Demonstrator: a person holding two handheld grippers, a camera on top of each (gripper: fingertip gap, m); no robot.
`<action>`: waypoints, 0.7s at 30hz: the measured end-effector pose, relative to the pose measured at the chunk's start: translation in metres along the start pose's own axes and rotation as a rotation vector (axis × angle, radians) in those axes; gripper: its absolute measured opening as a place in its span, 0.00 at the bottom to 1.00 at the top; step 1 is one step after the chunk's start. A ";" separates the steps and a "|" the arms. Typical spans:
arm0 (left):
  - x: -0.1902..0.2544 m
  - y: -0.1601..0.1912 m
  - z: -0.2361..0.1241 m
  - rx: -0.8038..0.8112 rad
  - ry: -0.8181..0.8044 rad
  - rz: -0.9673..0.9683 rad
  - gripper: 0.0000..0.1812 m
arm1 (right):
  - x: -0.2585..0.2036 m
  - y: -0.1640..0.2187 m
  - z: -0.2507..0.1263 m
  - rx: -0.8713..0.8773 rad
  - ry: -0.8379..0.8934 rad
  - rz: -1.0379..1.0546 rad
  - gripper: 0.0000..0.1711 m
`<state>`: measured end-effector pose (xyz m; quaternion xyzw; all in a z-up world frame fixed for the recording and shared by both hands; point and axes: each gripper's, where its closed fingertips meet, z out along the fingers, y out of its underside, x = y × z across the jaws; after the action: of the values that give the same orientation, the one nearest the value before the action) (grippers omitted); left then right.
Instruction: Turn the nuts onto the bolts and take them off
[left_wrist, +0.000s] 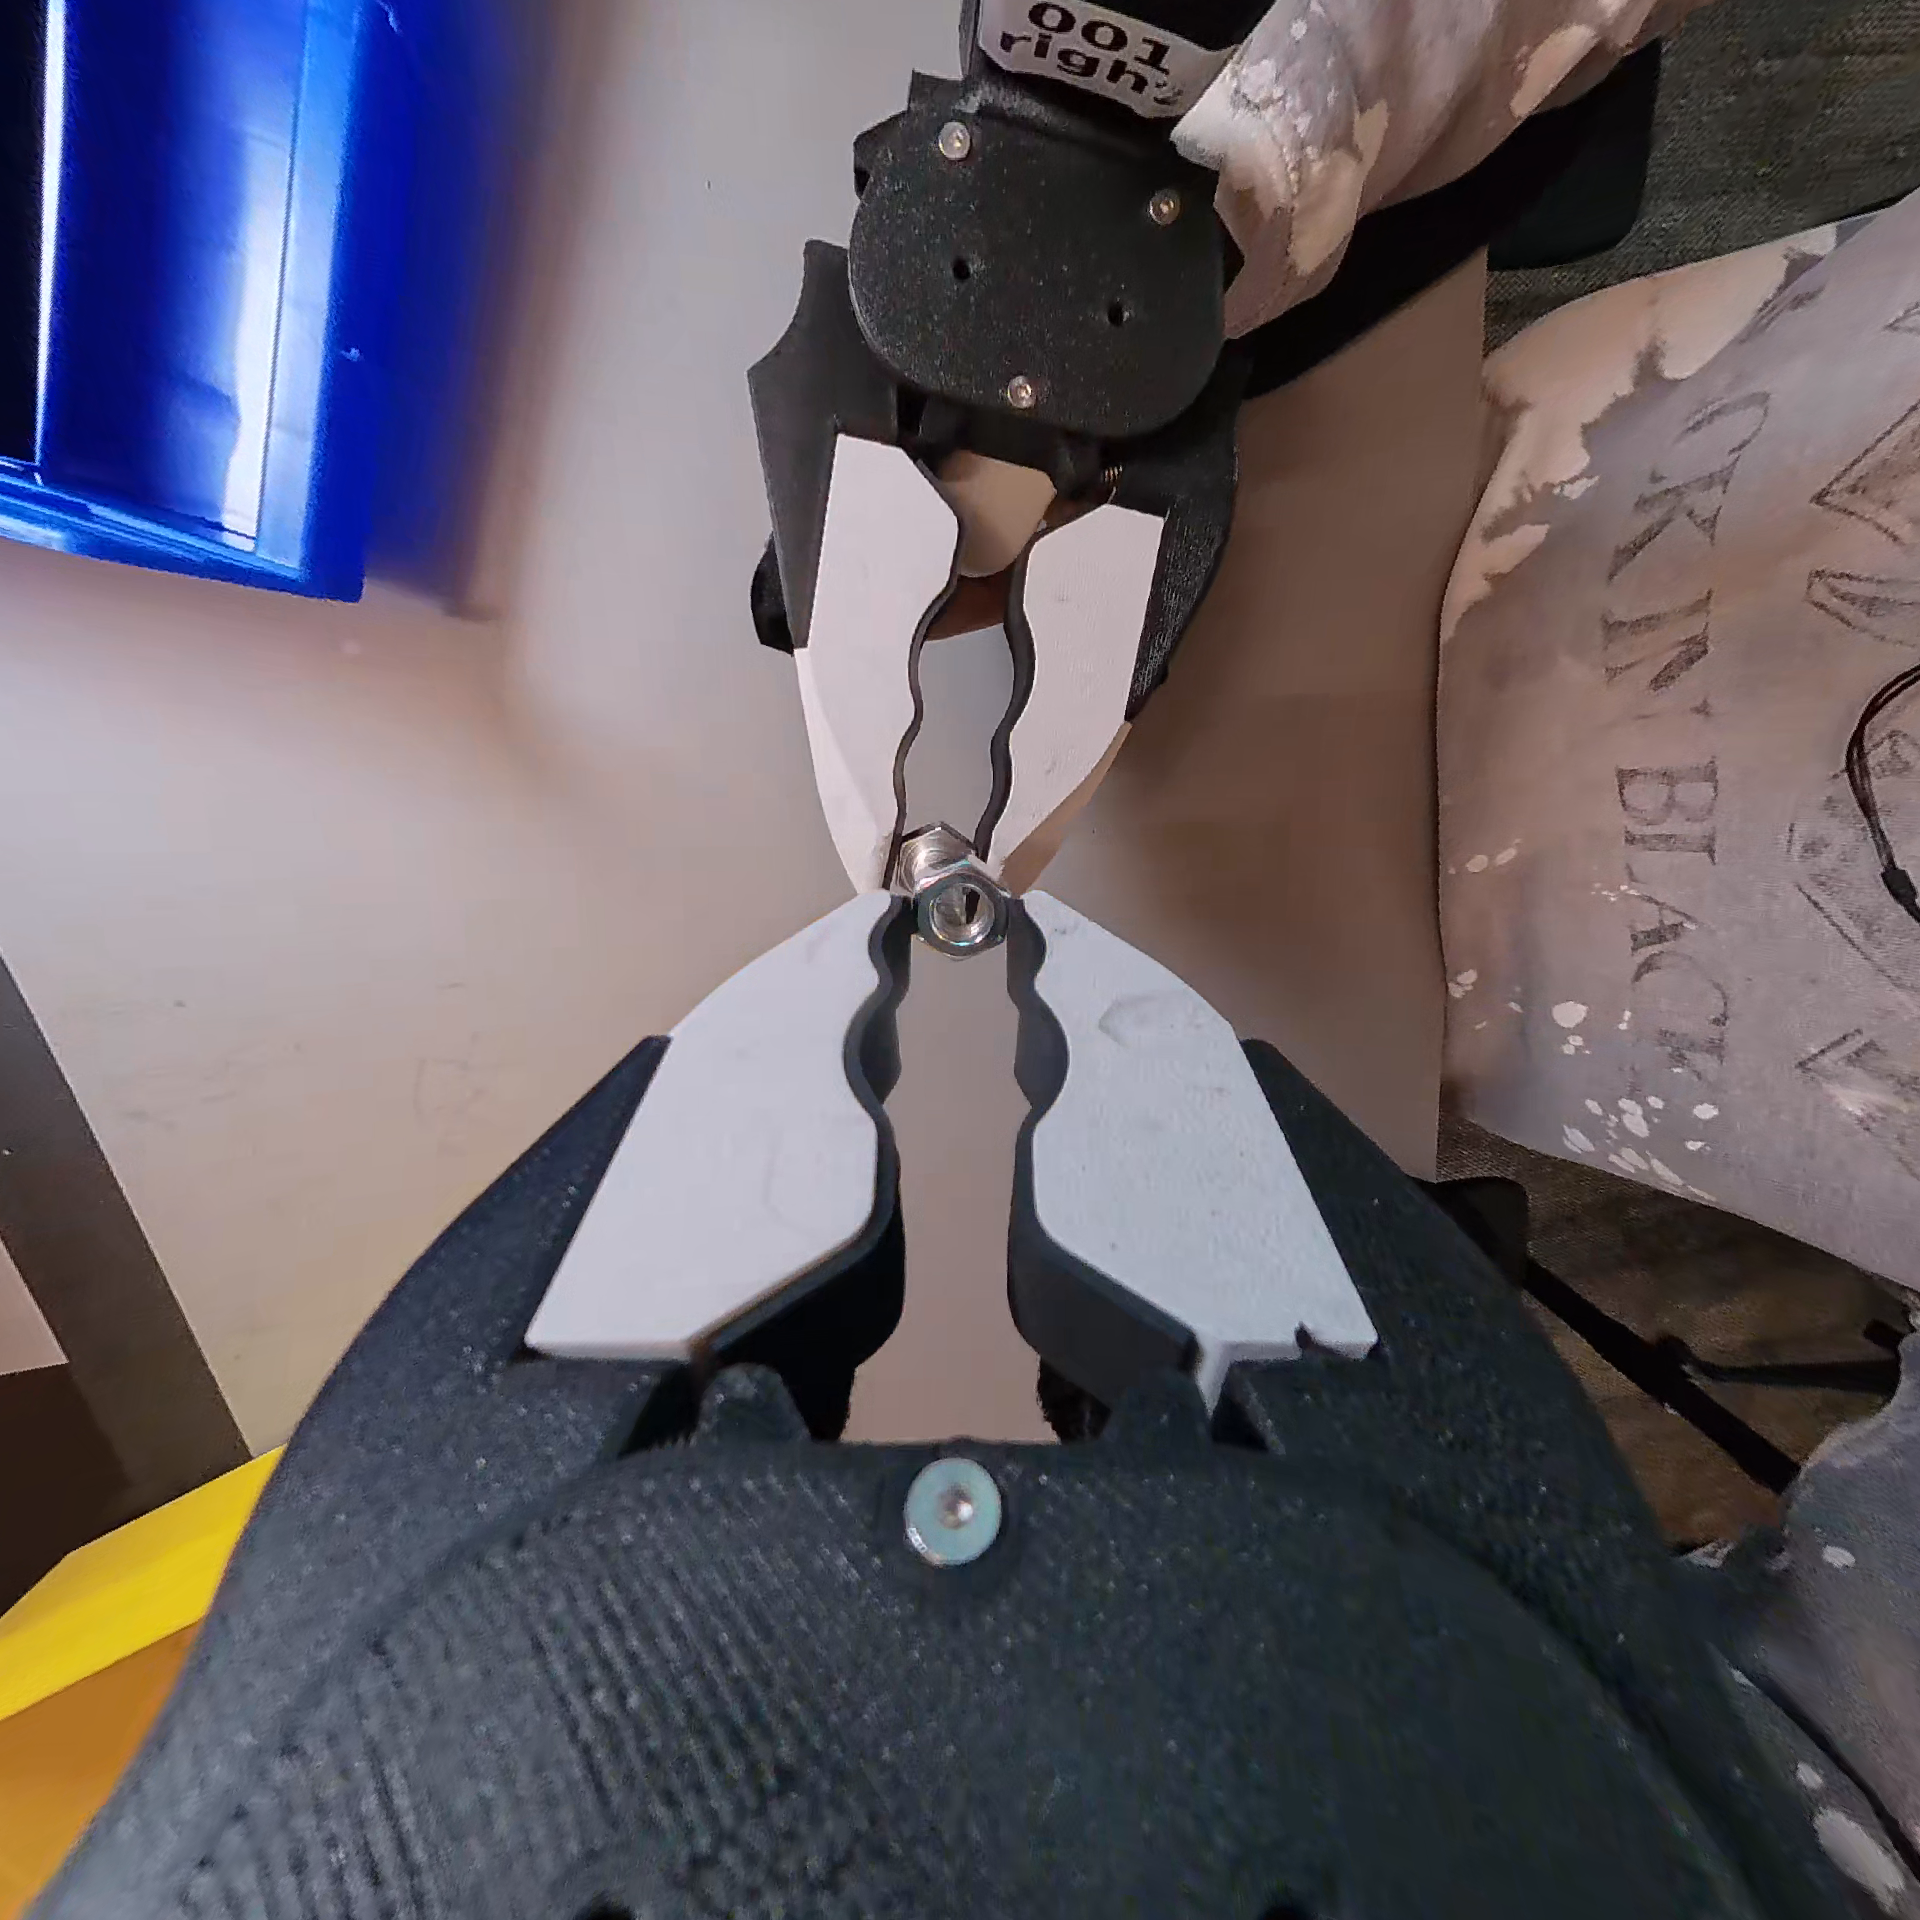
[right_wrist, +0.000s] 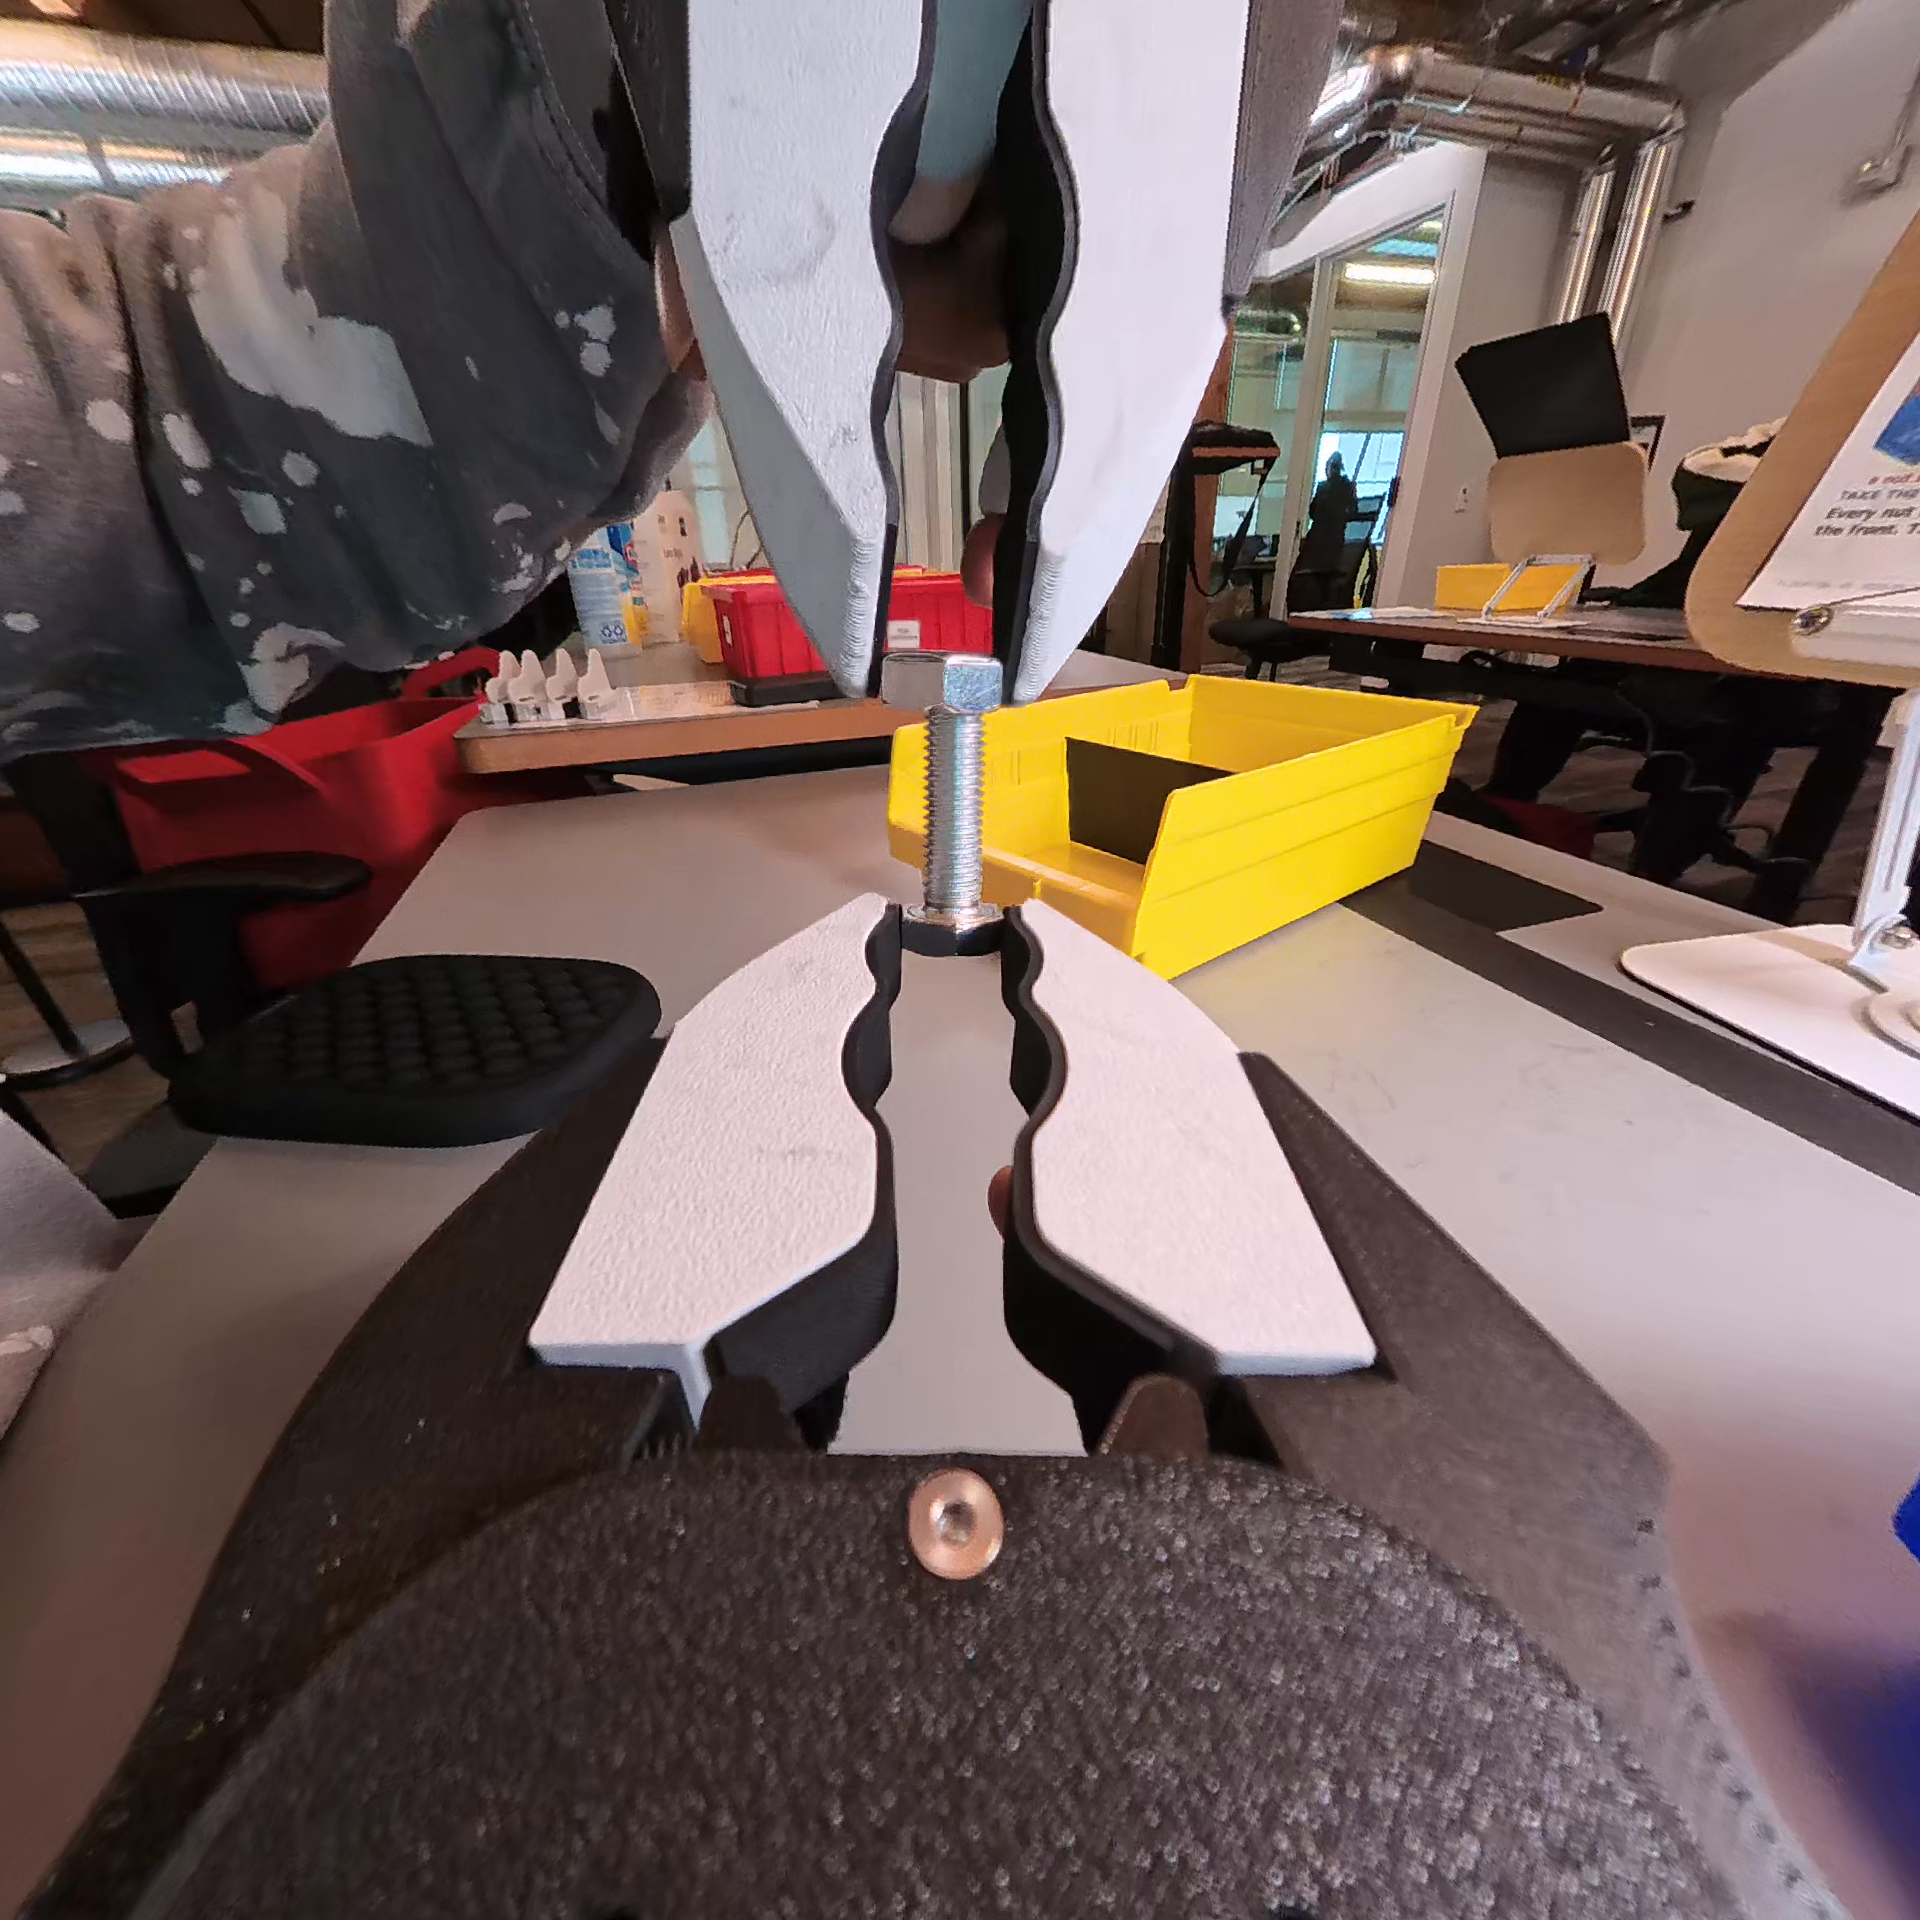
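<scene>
A silver bolt stands upright above the grey table. My left gripper comes down from above and is shut on the bolt's hex head. In the left wrist view the head shows end-on between the left gripper's tips. My right gripper is shut on a nut at the shaft's lower end. In the left wrist view the right gripper reaches in from the top and holds the nut just beyond the head.
An open yellow bin sits on the table just behind the bolt. A blue bin lies at the upper left of the left wrist view. A black chair seat is off the table's left edge, and a white stand base is on the right. My hands' fingertips stand some 4 cm from each other.
</scene>
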<state>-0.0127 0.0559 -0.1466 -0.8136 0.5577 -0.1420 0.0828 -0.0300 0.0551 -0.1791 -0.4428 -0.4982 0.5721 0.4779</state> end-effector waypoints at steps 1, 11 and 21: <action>0.000 -0.001 -0.001 0.002 0.000 -0.002 0.10 | 0.000 -0.001 0.000 0.007 -0.001 0.002 0.11; 0.000 0.002 -0.002 -0.005 -0.013 -0.005 0.10 | -0.002 -0.006 0.000 0.047 -0.005 0.011 0.11; 0.000 0.002 0.000 0.004 -0.029 0.001 0.13 | -0.002 -0.003 0.001 0.034 -0.006 0.015 0.11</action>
<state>-0.0147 0.0550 -0.1473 -0.8151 0.5567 -0.1313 0.0924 -0.0301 0.0531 -0.1758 -0.4368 -0.4865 0.5852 0.4797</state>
